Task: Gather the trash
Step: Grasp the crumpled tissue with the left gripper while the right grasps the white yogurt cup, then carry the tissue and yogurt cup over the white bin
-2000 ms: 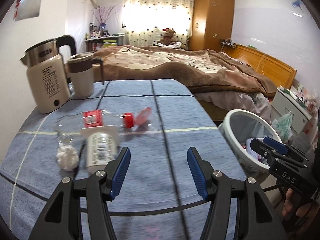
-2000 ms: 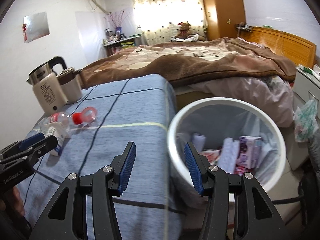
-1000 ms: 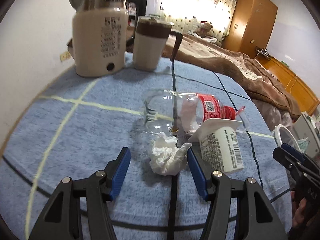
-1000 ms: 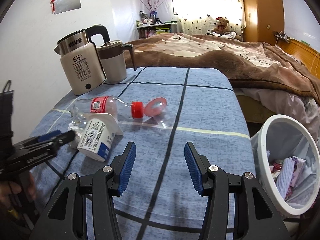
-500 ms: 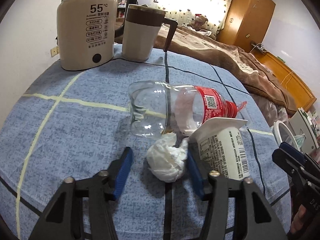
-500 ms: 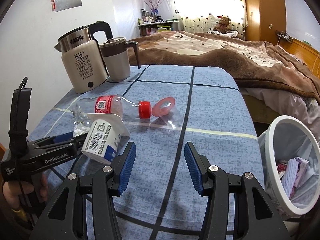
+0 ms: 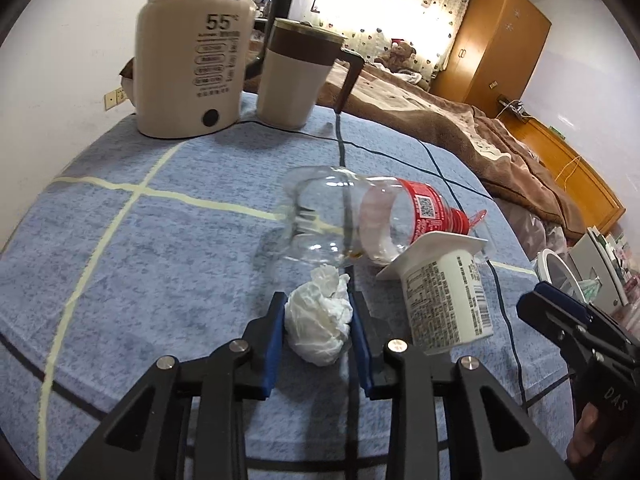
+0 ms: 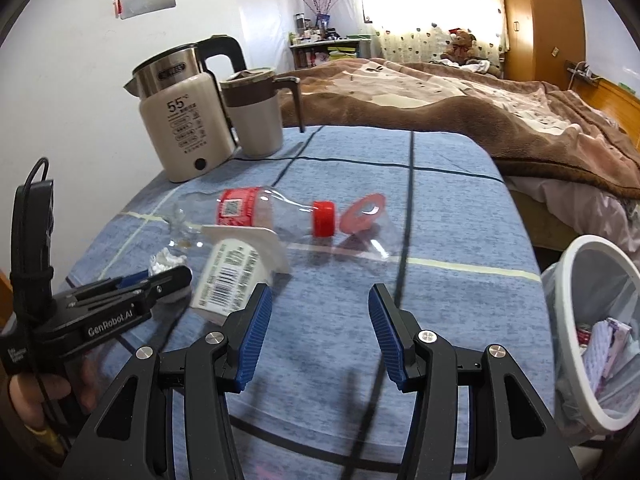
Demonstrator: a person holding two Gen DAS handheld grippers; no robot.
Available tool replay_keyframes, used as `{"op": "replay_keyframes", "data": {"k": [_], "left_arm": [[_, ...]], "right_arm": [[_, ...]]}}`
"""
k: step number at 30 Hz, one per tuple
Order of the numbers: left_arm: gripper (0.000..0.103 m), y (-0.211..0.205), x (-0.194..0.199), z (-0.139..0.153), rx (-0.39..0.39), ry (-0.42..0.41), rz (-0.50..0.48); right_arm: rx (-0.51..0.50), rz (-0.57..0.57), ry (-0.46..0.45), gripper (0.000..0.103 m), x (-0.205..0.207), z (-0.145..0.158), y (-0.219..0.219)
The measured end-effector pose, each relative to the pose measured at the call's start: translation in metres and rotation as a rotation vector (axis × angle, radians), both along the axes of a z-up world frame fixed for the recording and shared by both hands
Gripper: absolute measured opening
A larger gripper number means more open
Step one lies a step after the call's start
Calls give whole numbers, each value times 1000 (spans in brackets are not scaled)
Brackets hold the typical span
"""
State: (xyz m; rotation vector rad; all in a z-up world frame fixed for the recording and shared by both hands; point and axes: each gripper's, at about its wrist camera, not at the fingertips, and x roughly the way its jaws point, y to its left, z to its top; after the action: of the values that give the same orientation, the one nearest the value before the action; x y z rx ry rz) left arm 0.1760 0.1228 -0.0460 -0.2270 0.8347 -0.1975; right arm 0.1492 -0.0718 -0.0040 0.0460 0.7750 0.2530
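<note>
Trash was found scattered on a blue checked tablecloth [image 7: 120,248], with a white bin [image 8: 592,320] standing off the table edge, to the right of the right gripper's jaws; wrappers were seen inside it.

Largest to smallest:

- Kettle [image 7: 192,68], cream with a steel top, was set far ahead of the left jaws and to their left, upright. A lidded mug [image 7: 296,80] was noted just beside it.
- Clear plastic bottle [image 7: 360,216], red label and red cap, was lying on its side directly ahead of the left jaws, its base toward them.
- White yoghurt cup [image 7: 444,300] was lying tipped over just right of the left jaws, its rim against the bottle.
- Clear cup with a pink lid [image 8: 364,212] was seen ahead of the right jaws, beside the bottle cap.
- Crumpled white tissue [image 7: 320,320] was sitting between the left jaws, on the cloth.

Left gripper [image 7: 318,312]: the jaws were closing, already narrow, and both blue pads were seen pressed to the sides of the tissue. Whether it was lifted off the cloth could not be told.

Right gripper [image 8: 320,320]: the jaws were held about half open over bare cloth, nothing between them. The yoghurt cup was lying just beyond the left pad.
</note>
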Motion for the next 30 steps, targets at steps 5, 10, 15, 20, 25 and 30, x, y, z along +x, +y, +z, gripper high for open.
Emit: {"op": "replay_keyframes", "data": {"k": [5, 10, 15, 20, 25, 30], "left_arm": [[32, 12, -8, -1, -4, 3, 23], [32, 20, -13, -1, 7, -5, 35], [32, 25, -18, 0, 21, -16, 41], [32, 28, -22, 1, 31, -24, 45], [32, 29, -24, 2, 30, -28, 46], [32, 28, -25, 3, 27, -32, 44]], "right_arm": [[61, 37, 4, 51, 4, 1, 13], [39, 74, 6, 57, 8, -2, 33], [17, 74, 24, 59, 15, -9, 45], [-9, 65, 52, 59, 26, -17, 55], [-57, 53, 74, 59, 35, -25, 64], [-65, 39, 100, 59, 38, -31, 64]]}}
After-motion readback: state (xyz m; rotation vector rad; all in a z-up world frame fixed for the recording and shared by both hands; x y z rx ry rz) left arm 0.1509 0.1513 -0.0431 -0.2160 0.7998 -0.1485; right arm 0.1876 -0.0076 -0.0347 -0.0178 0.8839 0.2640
